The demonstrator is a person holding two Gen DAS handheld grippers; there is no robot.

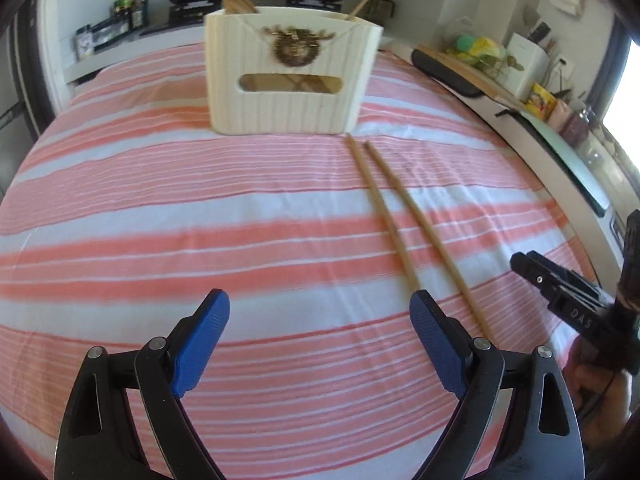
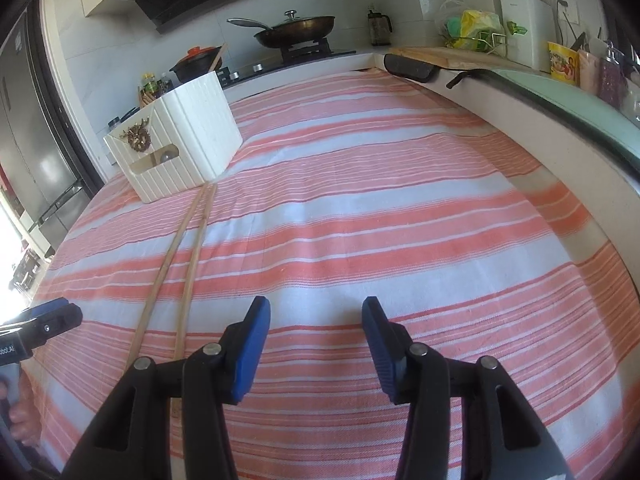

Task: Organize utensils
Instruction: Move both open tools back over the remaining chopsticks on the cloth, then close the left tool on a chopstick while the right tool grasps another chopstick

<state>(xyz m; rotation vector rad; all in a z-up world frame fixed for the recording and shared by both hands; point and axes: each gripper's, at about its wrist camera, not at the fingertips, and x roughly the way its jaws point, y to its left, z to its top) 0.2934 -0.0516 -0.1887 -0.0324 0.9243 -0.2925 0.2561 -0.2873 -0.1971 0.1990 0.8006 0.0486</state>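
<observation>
Left gripper (image 1: 320, 344) gaping wide, holding nothing; right gripper (image 2: 316, 344) partly open, also empty. Two wooden chopsticks (image 1: 394, 216) lying side by side on striped cloth (image 1: 160, 208), tips nearing white utensil holder (image 1: 292, 76). Right gripper's body reading "DAS".

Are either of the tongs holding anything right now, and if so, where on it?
Nothing is held. The left tongs and right tongs both stand open over the striped cloth; the two chopsticks lie loose on it.
</observation>
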